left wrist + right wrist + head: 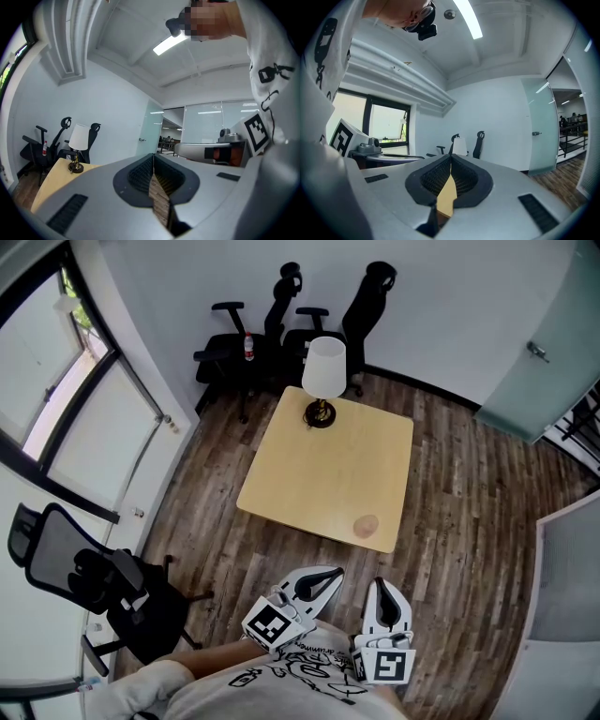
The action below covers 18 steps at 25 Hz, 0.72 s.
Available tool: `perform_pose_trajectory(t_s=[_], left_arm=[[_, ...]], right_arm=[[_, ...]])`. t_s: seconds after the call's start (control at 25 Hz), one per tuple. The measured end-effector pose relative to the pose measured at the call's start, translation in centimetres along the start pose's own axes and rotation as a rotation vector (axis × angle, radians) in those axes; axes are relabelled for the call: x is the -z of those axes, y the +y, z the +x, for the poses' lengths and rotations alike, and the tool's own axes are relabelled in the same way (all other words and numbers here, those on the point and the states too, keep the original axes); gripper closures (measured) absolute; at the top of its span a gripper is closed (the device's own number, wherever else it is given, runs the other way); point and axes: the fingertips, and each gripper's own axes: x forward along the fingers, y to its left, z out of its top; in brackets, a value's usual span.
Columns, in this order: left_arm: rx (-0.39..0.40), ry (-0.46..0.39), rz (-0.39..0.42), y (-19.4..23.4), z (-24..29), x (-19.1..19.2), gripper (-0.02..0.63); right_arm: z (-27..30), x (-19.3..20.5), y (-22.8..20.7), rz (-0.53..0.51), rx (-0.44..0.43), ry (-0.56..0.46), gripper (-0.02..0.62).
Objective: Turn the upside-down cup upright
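Cup point(366, 525) is seen at 5 o'clock corner of desk point(319, 474); left tool point(333, 575) and right tool point(382, 585) are held closed, empty.

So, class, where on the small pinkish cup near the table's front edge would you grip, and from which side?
Probably grip the cup across its round side wall, coming from the near edge of the table: it sits right there, far from the lamp. Any handle is too small to see.

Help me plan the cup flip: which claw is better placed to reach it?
Right, marginally. The cup sits by the table's near right corner, almost straight ahead of the right claw; the left claw angles in from the side. Both claws are shut.
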Motion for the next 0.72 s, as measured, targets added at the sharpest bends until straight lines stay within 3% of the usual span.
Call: perform_pose_trajectory(t_s=[0.4,0.72], left_arm=[[0.046,0.018,-0.003,4.3,2.6,0.0,0.595],[0.055,0.006,0.002,5.3,3.0,-0.4,0.595]], right_arm=[[4.9,-0.5,-1.0,-0.005,0.038,-0.008,0.572],[6.0,0.1,-0.9,-0.002,0.042,-0.006,0.571]])
